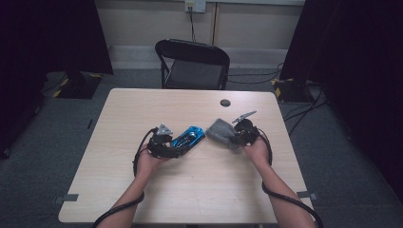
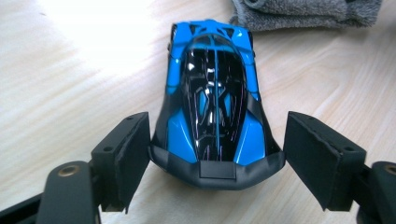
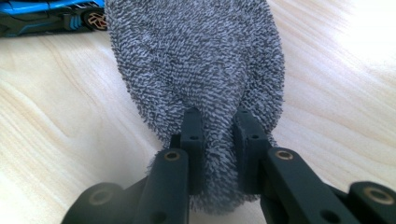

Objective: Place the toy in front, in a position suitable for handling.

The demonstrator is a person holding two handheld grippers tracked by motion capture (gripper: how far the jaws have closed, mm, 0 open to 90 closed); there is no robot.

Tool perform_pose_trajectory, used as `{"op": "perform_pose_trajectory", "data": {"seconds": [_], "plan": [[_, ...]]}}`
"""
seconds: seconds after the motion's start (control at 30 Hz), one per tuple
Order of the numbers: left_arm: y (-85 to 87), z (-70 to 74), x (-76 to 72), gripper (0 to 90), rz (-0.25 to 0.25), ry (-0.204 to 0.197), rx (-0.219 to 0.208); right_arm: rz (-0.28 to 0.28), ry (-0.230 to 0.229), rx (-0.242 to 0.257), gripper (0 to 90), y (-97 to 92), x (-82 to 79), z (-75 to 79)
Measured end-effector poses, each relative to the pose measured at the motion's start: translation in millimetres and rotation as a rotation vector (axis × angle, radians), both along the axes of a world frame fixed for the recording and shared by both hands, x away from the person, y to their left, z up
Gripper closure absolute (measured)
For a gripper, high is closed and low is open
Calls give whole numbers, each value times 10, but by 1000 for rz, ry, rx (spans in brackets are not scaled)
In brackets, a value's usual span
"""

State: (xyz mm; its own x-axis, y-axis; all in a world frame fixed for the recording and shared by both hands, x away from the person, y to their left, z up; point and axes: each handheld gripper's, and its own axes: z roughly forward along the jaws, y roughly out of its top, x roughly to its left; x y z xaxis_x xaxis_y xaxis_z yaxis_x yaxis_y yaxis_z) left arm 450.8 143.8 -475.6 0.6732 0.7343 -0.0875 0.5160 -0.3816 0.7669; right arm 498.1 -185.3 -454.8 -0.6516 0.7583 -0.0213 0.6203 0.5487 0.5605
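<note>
Chair beyond table

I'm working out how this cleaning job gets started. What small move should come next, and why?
Probably close the left gripper onto the blue toy car. Its jaws flank the car's near end with gaps on both sides, while the right gripper is already clamped on the grey cloth beside the car.
</note>
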Motion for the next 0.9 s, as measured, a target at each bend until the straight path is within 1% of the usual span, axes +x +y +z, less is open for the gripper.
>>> {"op": "perform_pose_trajectory", "data": {"seconds": [0.1, 0.17, 0.23, 0.27, 0.3, 0.4, 0.43, 0.57, 0.6, 0.63, 0.7, 0.77, 0.8, 0.83, 0.9], "plan": [[-48, 103, 23, 258, -1, -16, -25, 3, -2, 7, 765, -4, -20, 23], [-89, 168, 44, 265, -11, -22, -27, 11, -3, 13, 765, -5, -39, 34], [-139, 215, 85, 276, -13, -26, -16, 21, -6, 12, 765, -8, -58, 37], [-157, 220, 100, 302, -11, -20, -25, 25, -4, 15, 765, -11, -68, 38], [-181, 222, 135, 319, -11, -12, -21, 25, -5, 15, 765, -12, -77, 41], [-239, 179, 213, 317, -6, 0, 4, 38, -11, 25, 765, -18, -114, 62], [-261, 148, 248, 312, -2, 8, 26, 43, -12, 29, 765, -18, -127, 67], [-327, 65, 313, 308, 1, 31, 48, 58, -17, 30, 765, -24, -175, 66], [-344, 50, 317, 311, -3, 34, 50, 62, -15, 29, 765, -32, -188, 64], [-353, 40, 324, 320, -10, 31, 64, 65, -14, 32, 765, -37, -200, 59], [-368, 18, 324, 349, -9, 36, 60, 68, -16, 36, 765, -46, -223, 49], [-365, -8, 333, 391, 0, 44, 72, 75, -17, 41, 764, -55, -244, 45], [-364, -17, 333, 403, 8, 45, 71, 81, -19, 47, 765, -58, -259, 40], [-354, -22, 336, 414, 6, 39, 69, 82, -19, 50, 765, -58, -270, 40], [-333, -28, 336, 432, 2, 40, 60, 96, -20, 59, 765, -59, -293, 39]]}}
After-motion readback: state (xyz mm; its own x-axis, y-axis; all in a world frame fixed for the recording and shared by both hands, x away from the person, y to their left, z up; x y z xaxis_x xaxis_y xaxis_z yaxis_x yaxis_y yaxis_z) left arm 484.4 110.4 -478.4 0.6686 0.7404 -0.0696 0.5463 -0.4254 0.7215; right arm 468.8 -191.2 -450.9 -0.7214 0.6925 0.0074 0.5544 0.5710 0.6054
